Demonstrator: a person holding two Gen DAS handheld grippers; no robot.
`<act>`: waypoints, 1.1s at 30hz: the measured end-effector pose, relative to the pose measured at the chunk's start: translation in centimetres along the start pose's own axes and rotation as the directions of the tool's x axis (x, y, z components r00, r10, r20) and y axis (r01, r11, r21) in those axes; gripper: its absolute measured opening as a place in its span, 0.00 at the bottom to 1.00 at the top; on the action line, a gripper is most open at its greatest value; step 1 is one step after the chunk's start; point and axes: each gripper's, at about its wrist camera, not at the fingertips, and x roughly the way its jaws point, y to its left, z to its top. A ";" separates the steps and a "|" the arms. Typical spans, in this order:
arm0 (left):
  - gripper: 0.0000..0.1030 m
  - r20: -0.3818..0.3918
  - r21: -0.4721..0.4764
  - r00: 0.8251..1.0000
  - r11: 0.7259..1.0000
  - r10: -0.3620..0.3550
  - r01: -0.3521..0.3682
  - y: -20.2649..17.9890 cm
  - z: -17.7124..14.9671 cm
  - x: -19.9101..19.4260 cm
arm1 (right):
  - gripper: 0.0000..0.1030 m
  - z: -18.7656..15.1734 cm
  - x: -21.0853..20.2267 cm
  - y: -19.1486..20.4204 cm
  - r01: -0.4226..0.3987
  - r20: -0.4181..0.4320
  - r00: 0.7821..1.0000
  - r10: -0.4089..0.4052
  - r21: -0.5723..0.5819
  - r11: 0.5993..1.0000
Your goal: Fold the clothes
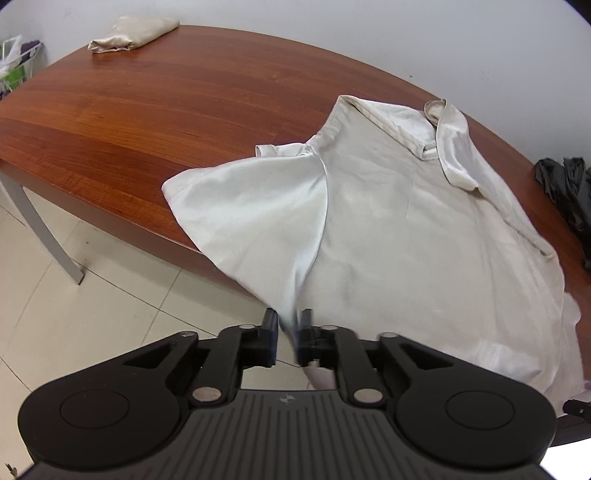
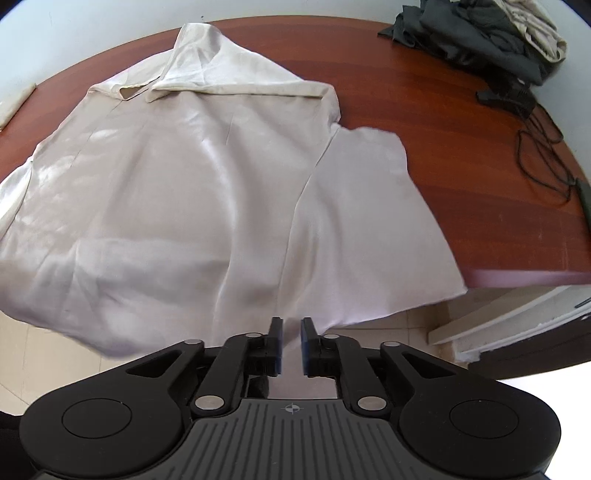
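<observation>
Reddish-brown wood table (image 1: pixel 147 110) stretched ahead of both sets of fingers, with the cream shirt (image 2: pixel 177 177) spread across it and its hem hanging over the near edge. A dark clothes pile (image 2: pixel 480 33) sat far ahead to the right, a folded cream garment (image 1: pixel 133 35) far ahead to the left. The left gripper (image 1: pixel 290 332) pinched the hem fabric between nearly closed fingers; the right gripper (image 2: pixel 291 339) likewise clamped the hem, its pads (image 2: pixel 277 343) a narrow gap apart.

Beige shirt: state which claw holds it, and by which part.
Both claws hold the beige shirt. The left claw pinches the bottom hem near the shirt's left side, and the right claw pinches the hem near its right side, off the table edge.
</observation>
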 end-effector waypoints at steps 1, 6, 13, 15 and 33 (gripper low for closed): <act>0.18 0.004 -0.003 1.000 1.000 -0.002 0.002 0.1 0.2 0.0 | 0.31 0.2 -0.1 0.0 0.003 0.009 1.000 -0.003 -0.002 1.000; 0.26 0.044 0.021 0.999 1.000 0.010 -0.011 -0.8 1.5 -0.1 | 0.37 2.0 -0.4 -0.1 0.007 0.051 0.999 -0.007 -0.017 1.000; 0.29 0.092 0.107 0.996 0.994 0.019 -0.029 -3.5 4.7 1.5 | 0.44 6.6 -0.3 -0.2 -0.043 0.113 0.992 0.053 -0.087 0.995; 0.29 0.109 0.131 0.994 0.991 0.020 -0.034 -4.5 5.8 2.1 | 0.45 8.2 0.1 0.0 -0.060 0.127 0.989 0.075 -0.119 0.991; 0.33 0.168 0.255 0.986 0.965 0.020 -0.063 -11.9 15.3 7.4 | 0.48 20.7 4.5 2.7 -0.277 0.081 0.936 0.343 -0.431 0.859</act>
